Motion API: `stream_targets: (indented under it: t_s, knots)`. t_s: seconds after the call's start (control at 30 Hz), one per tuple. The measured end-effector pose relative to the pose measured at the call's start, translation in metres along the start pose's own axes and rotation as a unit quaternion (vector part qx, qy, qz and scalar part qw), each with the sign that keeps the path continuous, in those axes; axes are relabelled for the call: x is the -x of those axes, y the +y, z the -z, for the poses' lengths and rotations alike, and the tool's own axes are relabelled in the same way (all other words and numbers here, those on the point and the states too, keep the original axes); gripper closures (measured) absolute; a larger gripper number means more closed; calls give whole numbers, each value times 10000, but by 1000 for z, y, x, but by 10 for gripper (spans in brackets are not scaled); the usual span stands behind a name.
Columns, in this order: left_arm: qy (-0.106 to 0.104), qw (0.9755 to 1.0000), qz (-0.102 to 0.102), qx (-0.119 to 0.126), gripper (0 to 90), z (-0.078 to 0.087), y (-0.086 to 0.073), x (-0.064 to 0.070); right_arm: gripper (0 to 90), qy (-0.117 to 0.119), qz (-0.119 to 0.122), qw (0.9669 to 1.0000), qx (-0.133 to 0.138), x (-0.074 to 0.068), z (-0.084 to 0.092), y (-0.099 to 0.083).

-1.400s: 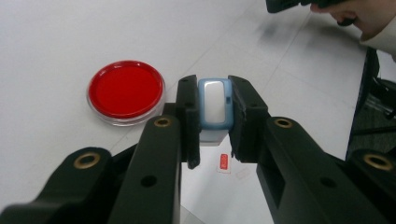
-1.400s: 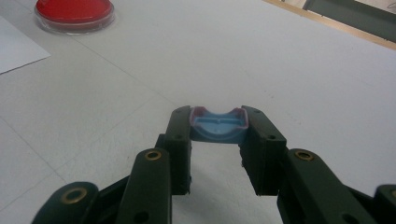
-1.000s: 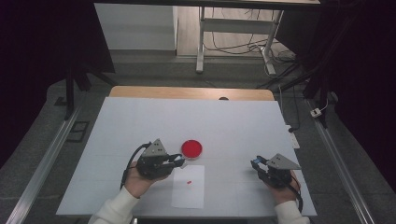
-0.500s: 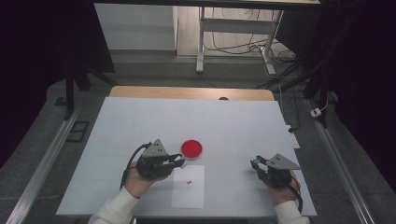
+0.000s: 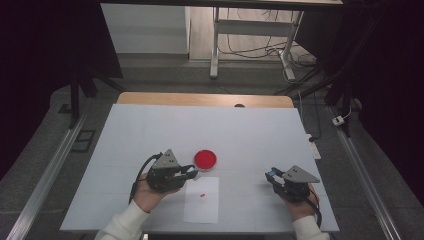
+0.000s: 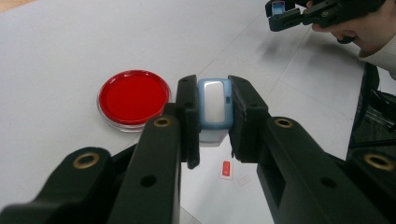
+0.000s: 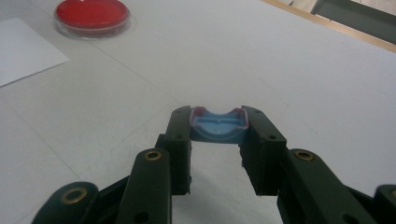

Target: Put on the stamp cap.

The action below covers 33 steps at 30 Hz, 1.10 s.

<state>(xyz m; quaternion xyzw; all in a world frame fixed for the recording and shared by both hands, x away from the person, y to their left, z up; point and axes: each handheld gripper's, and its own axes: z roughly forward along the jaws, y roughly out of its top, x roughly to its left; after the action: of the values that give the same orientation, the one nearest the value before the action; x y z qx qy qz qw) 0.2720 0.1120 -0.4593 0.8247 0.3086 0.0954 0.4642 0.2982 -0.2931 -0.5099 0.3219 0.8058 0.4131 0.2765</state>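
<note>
On the white table (image 5: 150,130), near the person's edge, the left gripper (image 6: 214,116) pinches a small light-blue stamp body (image 6: 215,109) with a pale face, its lower part hidden between the black jaws. In the high view that gripper (image 5: 194,173) is too small to show what it holds; its tip sits just beside the red ink pad (image 5: 205,158), a round dish, and at the upper left corner of a white sheet of paper (image 5: 202,202). The sheet bears a tiny red mark (image 5: 202,194), whose shape stays illegible even in the left gripper view (image 6: 226,169). The right gripper (image 7: 218,126) is clamped on a blue cap (image 7: 218,125) with a reddish rim, possibly the stamp's cover; its underside is out of sight. This gripper (image 5: 272,175) is held well apart from the paper, at the right. Both sleeves are cut off by the bottom edge of the high view.

Against the earlier frames, nothing has shifted: both hands, the pad, the sheet and its mark sit where they did.
</note>
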Motion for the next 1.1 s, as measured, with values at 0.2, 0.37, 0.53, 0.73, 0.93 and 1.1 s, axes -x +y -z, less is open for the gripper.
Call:
stream_targets:
  t_s: [0.2,0.37,0.53,0.73,0.93,1.1]
  knots:
    - [-21,10000,-11,-36,746,-3,0,1,644,149,37,9999,31,-9,-2,4]
    - [-54,10000,-21,-46,745,-5,-1,2,643,271,78,9996,34,-17,-5,7]
    - [-66,10000,0,-10,745,-5,-1,2,643,383,93,9992,89,-24,-5,9]
    - [-38,10000,43,62,745,-6,-1,1,644,475,132,9987,132,-31,-6,13]
    - [-83,9999,13,76,745,-9,-1,2,644,544,154,9982,178,-37,-8,16]
    - [-93,10000,-8,24,744,-11,-2,1,643,606,180,9979,159,-41,-10,17]
